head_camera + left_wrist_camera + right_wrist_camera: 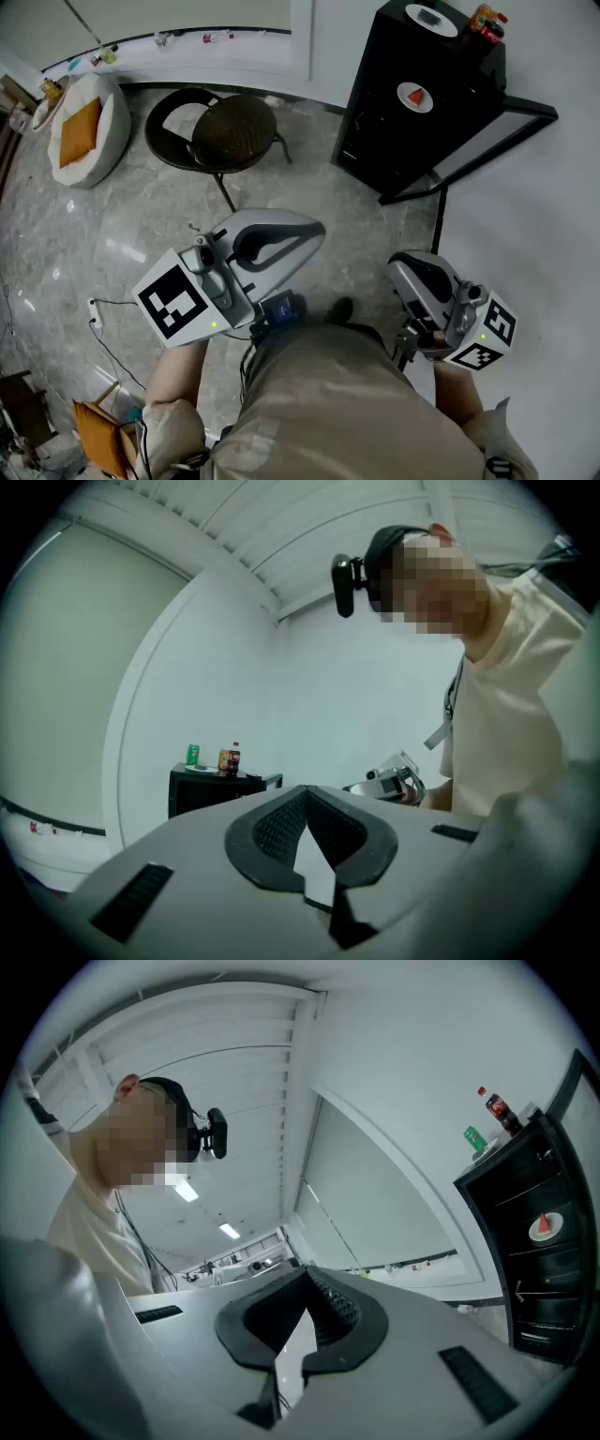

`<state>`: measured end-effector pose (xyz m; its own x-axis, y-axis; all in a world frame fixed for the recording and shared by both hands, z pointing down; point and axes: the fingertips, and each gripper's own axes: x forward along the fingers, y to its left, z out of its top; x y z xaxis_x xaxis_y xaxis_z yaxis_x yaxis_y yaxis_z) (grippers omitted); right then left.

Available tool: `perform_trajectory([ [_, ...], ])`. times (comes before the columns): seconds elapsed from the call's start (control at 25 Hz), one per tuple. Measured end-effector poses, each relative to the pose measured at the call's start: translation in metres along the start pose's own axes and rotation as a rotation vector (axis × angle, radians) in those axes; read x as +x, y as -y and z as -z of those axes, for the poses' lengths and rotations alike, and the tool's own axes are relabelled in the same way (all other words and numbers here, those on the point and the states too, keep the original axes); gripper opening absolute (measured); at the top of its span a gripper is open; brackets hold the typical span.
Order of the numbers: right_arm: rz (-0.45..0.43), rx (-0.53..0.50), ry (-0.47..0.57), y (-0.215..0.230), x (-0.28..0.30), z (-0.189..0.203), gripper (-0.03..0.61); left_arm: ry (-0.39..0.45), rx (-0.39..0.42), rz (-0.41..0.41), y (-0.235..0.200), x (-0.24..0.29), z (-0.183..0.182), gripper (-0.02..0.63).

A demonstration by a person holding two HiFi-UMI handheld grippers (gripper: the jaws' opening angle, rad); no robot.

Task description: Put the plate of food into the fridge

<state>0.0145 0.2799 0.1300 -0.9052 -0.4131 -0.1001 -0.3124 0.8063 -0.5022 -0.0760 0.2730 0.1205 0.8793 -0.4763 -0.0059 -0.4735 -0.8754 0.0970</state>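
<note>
Closest in the head view, my shirt (328, 412) is filling the bottom edge, and just beyond it I am holding both grippers low over the floor (141, 216). On one side my left gripper (305, 232) is pointing up and right, its jaws pressed together on nothing. On the other, my right gripper (405, 272) is likewise closed and empty. Ahead and to my right the fridge (375, 122) is standing, nearer the right gripper, with its door (492, 141) standing open toward the right. Inside it the plate (414, 97), carrying a red wedge (414, 96), is sitting on a shelf, so I am judging the placing as already done. On the fridge top a second plate (431, 19) and bottles (487, 21) are resting. Left of the fridge and apart from it a chair (225, 131) is standing, which is leaving bare floor between me and the opening.

Looking through the left gripper view, my pads are meeting at the tips with nothing between them. Beyond them the fridge is showing far off with a can (192, 754) on top, and the right gripper is hovering off to the right.

Looking through the right gripper view, the jaws are sitting shut the same way, empty. At the right edge the fridge is rising, with the plate lying flat on its shelf. If anything is left to do, I am thinking it is the door, which is lying on my right gripper's side.
</note>
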Motion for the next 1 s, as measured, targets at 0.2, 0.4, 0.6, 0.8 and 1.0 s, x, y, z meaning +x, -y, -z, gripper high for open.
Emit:
perform_trajectory([
  [0.2,0.020,-0.016,-0.014,0.003,0.007,0.003,0.021,-0.054,0.069,-0.008,0.003,0.007,0.014,0.009],
  [0.4,0.053,-0.019,0.006,0.003,0.014,0.005,0.021,-0.072,0.076,-0.014,0.004,0.005,0.027,0.009],
  [0.6,0.082,-0.063,-0.003,-0.002,0.018,0.003,0.021,-0.051,-0.020,-0.018,-0.004,0.004,0.029,0.009],
  [0.8,0.116,-0.153,-0.011,-0.015,0.033,0.005,0.021,-0.018,-0.024,-0.011,-0.008,-0.008,0.021,0.009],
  [1.0,0.198,-0.251,-0.005,-0.023,0.042,0.003,0.021,0.000,-0.015,0.015,-0.014,-0.023,0.021,0.009],
])
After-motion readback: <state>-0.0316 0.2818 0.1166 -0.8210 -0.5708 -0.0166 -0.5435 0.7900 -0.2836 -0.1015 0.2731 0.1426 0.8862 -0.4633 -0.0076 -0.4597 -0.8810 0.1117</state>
